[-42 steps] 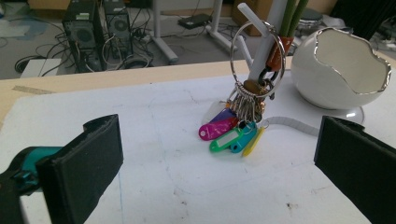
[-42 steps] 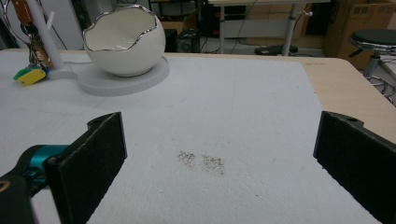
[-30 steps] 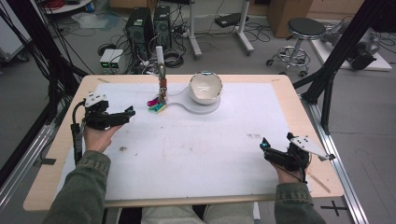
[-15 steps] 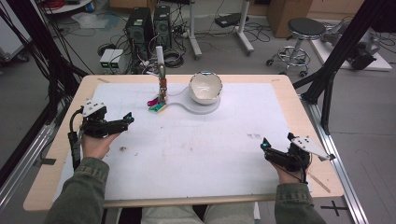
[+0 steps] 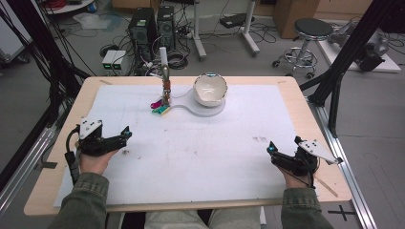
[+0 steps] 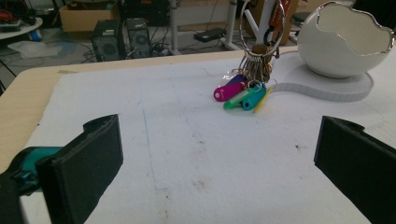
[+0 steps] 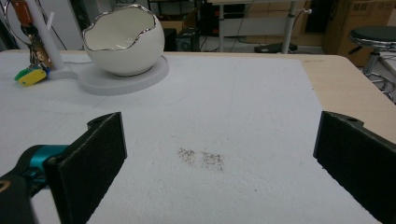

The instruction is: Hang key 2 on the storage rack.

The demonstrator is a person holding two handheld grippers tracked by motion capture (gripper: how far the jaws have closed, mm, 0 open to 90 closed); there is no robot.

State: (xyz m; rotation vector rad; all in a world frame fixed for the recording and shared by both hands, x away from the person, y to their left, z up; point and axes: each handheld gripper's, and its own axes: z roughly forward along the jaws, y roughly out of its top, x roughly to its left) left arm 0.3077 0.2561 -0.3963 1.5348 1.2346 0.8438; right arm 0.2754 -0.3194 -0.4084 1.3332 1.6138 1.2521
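A white bowl shaped like a broken eggshell [image 5: 210,89] sits on a flat white base [image 5: 191,109] at the back middle of the table. Left of it, a thin post [image 5: 164,67] carries a ring of keys with pink, green and yellow tags [image 5: 161,107] resting on the mat. My left gripper [image 5: 126,133] hovers at the left side, open and holding nothing; its view shows the tags [image 6: 240,93] and bowl [image 6: 345,42] ahead. My right gripper [image 5: 271,149] is at the front right, open and holding nothing, facing the bowl [image 7: 123,42].
A white mat [image 5: 200,157] covers the wooden table [image 5: 305,105], with faint dirt marks [image 7: 201,158] ahead of the right gripper. Behind the table, on the floor, are computer towers [image 5: 148,24], cables and a stool [image 5: 313,31].
My left gripper has drawn back toward the table's front edge. The right gripper, bowl and keys stay where they were.
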